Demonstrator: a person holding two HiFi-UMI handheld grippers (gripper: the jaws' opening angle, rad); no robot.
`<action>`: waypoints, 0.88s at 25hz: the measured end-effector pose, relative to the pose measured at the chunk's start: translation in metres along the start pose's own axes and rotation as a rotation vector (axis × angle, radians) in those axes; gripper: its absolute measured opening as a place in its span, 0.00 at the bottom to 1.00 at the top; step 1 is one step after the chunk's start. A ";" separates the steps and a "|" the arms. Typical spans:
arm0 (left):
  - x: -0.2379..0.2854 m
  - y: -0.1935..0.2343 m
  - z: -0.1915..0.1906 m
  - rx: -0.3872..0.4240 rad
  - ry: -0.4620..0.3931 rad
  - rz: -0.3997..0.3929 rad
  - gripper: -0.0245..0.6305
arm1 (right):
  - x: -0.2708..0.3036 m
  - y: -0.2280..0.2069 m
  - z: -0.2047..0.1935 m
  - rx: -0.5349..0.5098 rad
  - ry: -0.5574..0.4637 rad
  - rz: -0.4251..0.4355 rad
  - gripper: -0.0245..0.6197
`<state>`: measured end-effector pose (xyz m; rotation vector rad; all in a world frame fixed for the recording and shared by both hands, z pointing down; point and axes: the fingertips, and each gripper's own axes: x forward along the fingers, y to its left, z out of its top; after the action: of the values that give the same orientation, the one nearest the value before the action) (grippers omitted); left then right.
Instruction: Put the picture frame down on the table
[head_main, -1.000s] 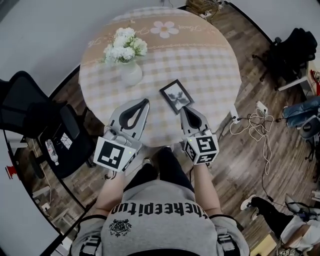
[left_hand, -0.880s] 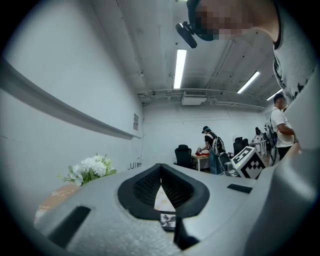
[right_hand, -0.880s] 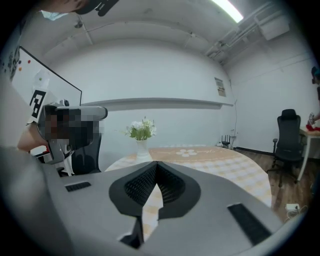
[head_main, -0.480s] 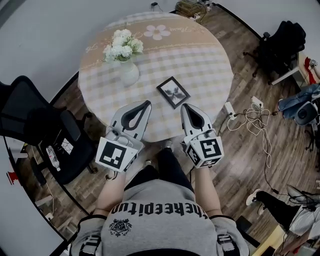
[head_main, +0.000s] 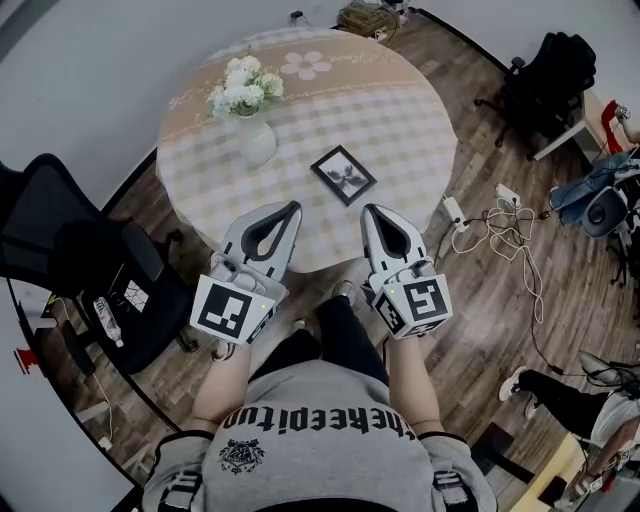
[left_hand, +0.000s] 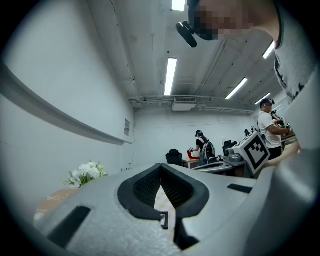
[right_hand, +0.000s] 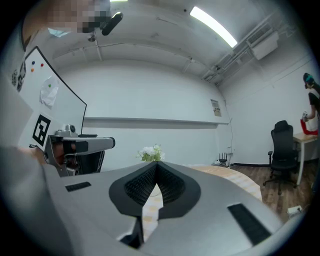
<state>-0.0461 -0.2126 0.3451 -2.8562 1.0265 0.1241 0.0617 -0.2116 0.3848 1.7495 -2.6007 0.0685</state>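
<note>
A black picture frame (head_main: 343, 174) with a dark plant picture lies flat on the round table (head_main: 400, 120), near its front edge. My left gripper (head_main: 291, 208) hangs over the table's near rim, shut with nothing in it. My right gripper (head_main: 371, 212) is level with it to the right, also shut and empty, a short way below the frame. In the left gripper view the tips (left_hand: 160, 166) meet, and a corner of the frame (left_hand: 163, 220) peeps through the gap below them. The right gripper view shows the closed tips (right_hand: 155, 164) too.
A white vase of white flowers (head_main: 250, 122) stands at the table's left back. A black office chair (head_main: 75, 255) is to the left. Cables and a power strip (head_main: 490, 215) lie on the wooden floor at the right. Other people stand far off (left_hand: 205, 149).
Both grippers have drawn back toward the body, away from the frame, which stays flat on the table. The head view has shifted, so the table sits higher in it.
</note>
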 end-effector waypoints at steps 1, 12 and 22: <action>-0.001 -0.001 0.001 0.001 -0.002 -0.002 0.06 | -0.002 0.001 0.002 -0.003 -0.004 -0.001 0.05; -0.005 -0.014 0.011 0.014 -0.015 0.004 0.06 | -0.017 0.006 0.019 -0.028 -0.033 0.031 0.05; -0.002 -0.046 0.022 0.023 -0.013 0.062 0.06 | -0.048 -0.004 0.032 -0.036 -0.049 0.098 0.05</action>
<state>-0.0195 -0.1733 0.3268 -2.8005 1.1066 0.1349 0.0837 -0.1699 0.3514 1.6324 -2.7031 -0.0206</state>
